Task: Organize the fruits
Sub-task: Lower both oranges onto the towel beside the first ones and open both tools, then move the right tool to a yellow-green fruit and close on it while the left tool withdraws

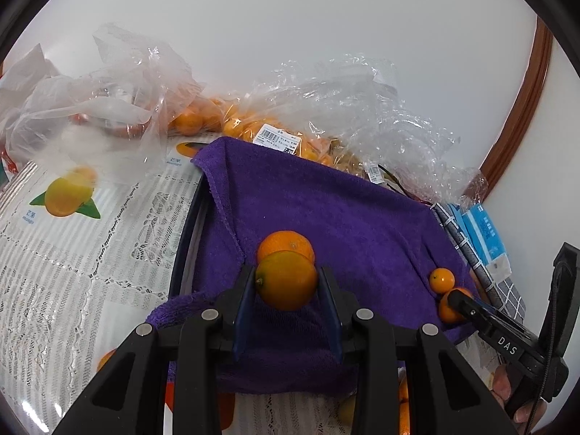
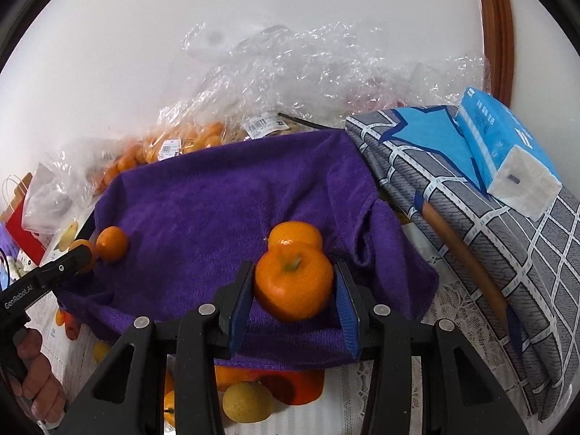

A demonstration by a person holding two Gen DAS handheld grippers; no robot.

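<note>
A purple towel point(image 1: 326, 199) point(image 2: 217, 199) is draped over a dark tray point(image 1: 188, 224). My left gripper point(image 1: 286, 275) is shut on a small orange point(image 1: 286, 282) just above the towel. A second orange point(image 1: 286, 243) lies right behind it. My right gripper point(image 2: 294, 272) is shut on a mandarin point(image 2: 293, 286) with a green stem, and another mandarin point(image 2: 295, 235) rests behind that one. Each gripper shows in the other's view: the right gripper point(image 1: 455, 299) at the towel's right edge, the left gripper point(image 2: 81, 253) at its left edge.
Clear plastic bags point(image 1: 217, 119) point(image 2: 188, 141) of small oranges are heaped against the white wall behind the tray. A checked cloth point(image 2: 489, 253) with a blue tissue pack point(image 2: 507, 152) lies to the right. A lace tablecloth point(image 1: 72, 253) with fruit pictures lies to the left.
</note>
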